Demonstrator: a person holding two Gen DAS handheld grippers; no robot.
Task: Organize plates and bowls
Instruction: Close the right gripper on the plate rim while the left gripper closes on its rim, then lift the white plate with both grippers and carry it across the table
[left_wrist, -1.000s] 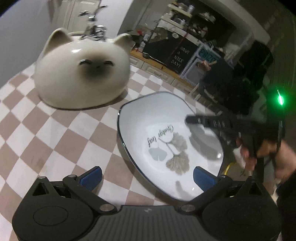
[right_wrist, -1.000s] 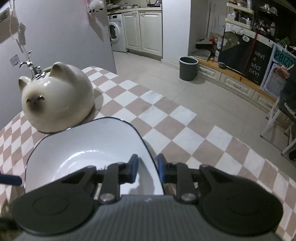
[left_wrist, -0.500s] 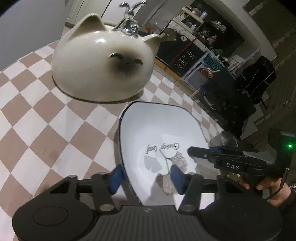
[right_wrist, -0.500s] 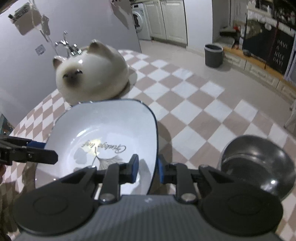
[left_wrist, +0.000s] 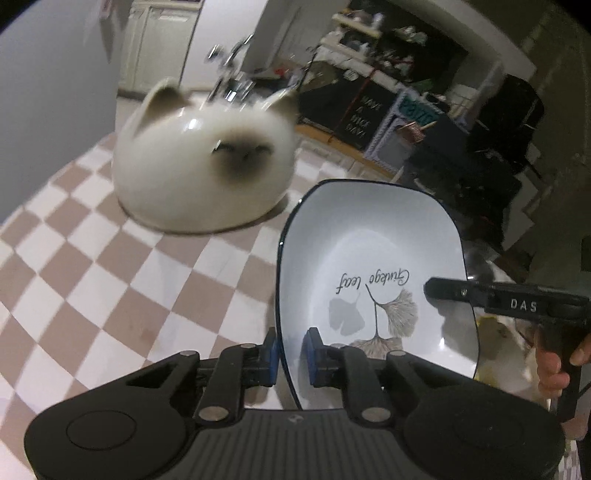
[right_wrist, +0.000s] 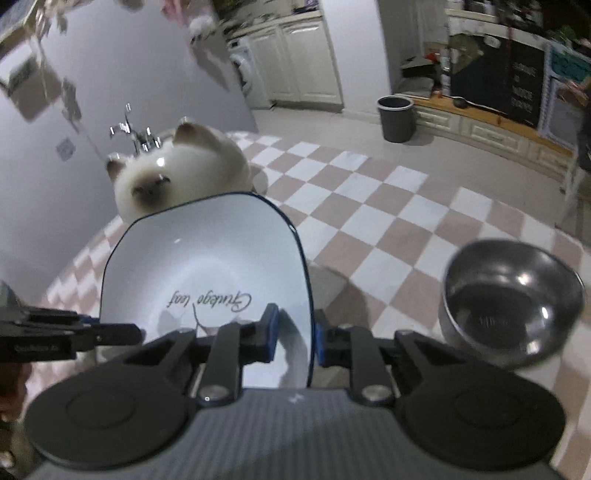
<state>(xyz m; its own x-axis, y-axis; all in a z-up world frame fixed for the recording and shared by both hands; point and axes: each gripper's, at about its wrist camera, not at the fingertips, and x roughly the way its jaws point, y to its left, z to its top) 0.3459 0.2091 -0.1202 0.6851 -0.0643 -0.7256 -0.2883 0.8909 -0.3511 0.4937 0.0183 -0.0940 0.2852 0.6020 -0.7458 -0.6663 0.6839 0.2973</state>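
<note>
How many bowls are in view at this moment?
2. The cat-shaped ceramic bowl sits upside down at the far end of the checkered table; the steel bowl stands upright right of the gripped plate. Others may be hidden.

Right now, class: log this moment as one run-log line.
left gripper: shut on plate rim | right gripper: shut on opposite rim | plate: lifted | steel bowl: on table, untouched

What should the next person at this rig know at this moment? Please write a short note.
Left gripper: jaws shut on the plate at its left rim.
Right gripper: jaws shut on the same plate at its right rim.
The plate is held over the checkered table, in front of the cat bowl, which lies upside down. The steel bowl stands to the right.
Done: plate gripped on both sides.
Left: set the plate down, sort the bowls.
</note>
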